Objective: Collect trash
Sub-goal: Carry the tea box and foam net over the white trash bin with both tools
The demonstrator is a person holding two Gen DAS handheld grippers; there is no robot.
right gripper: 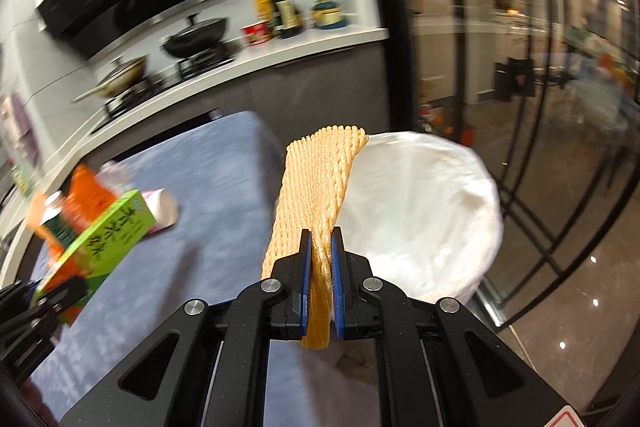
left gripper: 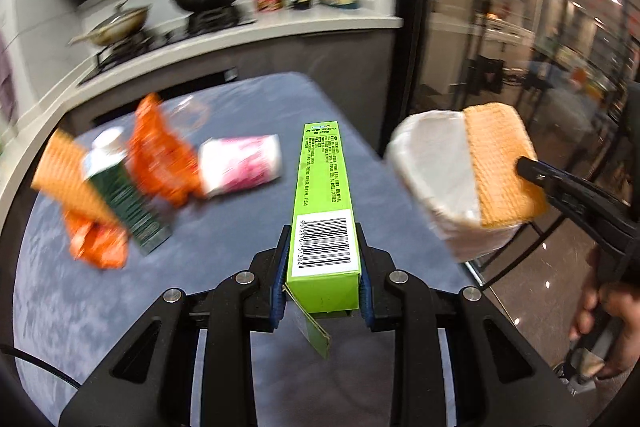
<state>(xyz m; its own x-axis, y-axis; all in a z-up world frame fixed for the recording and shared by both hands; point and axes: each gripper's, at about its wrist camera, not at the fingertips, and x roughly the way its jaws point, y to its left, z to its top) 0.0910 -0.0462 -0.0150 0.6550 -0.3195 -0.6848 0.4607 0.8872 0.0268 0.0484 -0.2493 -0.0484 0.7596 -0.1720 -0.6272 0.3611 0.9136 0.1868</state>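
1. Left wrist view: the left gripper (left gripper: 323, 267) is clamped on a green carton (left gripper: 325, 211), its blue pads pressed to both long sides near the barcode end, with an opened flap hanging below. The carton points out over the blue table (left gripper: 248, 95). On the table to the left lie an orange wrapper (left gripper: 160, 159), a dark green carton (left gripper: 128, 203), another foam net (left gripper: 66, 175) and a pink-and-white cup (left gripper: 242, 165) on its side (all blurred). At right, the right gripper (left gripper: 532, 169) pinches an orange foam net (left gripper: 500, 167) in front of the white-lined bin (left gripper: 432, 167).

2. Right wrist view: the right gripper (right gripper: 321, 247) is closed narrow on the foam net (right gripper: 316, 187), which sticks up between the pads and out below them. The bin (right gripper: 420, 211) sits just beyond the table's edge (right gripper: 224, 155), behind and right of the net. The green carton (right gripper: 108, 239) shows at left, held by the left gripper.
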